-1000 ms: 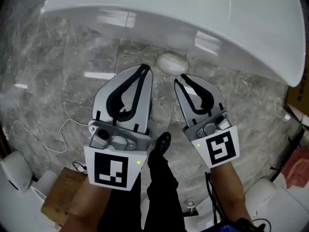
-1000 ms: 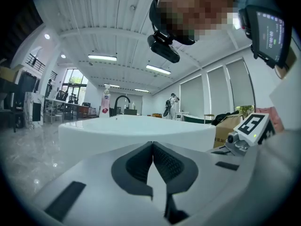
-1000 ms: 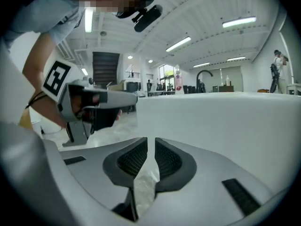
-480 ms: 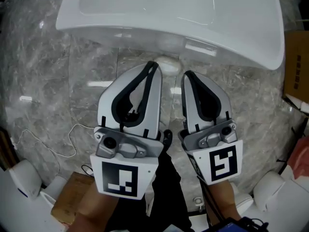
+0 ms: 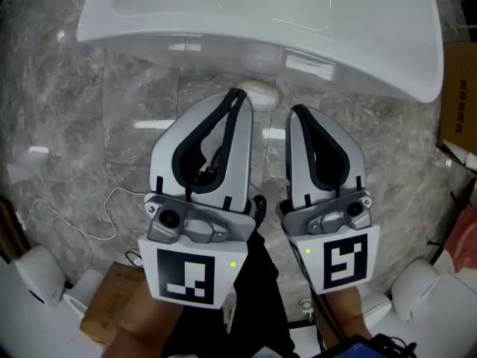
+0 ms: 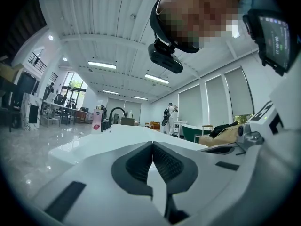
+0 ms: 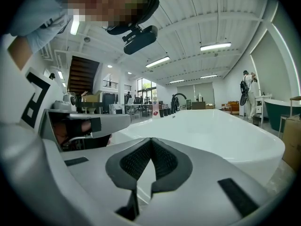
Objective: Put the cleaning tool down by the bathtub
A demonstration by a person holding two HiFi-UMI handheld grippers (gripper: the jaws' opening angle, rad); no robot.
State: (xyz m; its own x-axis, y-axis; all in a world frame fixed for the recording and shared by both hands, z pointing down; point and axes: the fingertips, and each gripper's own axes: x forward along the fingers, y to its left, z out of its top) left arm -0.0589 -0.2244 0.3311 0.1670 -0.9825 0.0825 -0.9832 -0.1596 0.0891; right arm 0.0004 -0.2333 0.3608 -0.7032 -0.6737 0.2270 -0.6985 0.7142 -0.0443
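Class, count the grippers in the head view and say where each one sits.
2. The left gripper is left of centre, the right gripper beside it on the right; both shut and empty, tips toward the bathtub. None seems hidden.

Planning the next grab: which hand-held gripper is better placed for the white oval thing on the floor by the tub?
Probably the left hand-held gripper: its tip looks nearest the oval thing. The right hand-held gripper is slightly farther. Both are shut, empty.

Bathtub [image 5: 261,21] ahead, cleaning tool [image 5: 259,94] on floor [image 5: 67,125] just before it, box [image 5: 458,95] right
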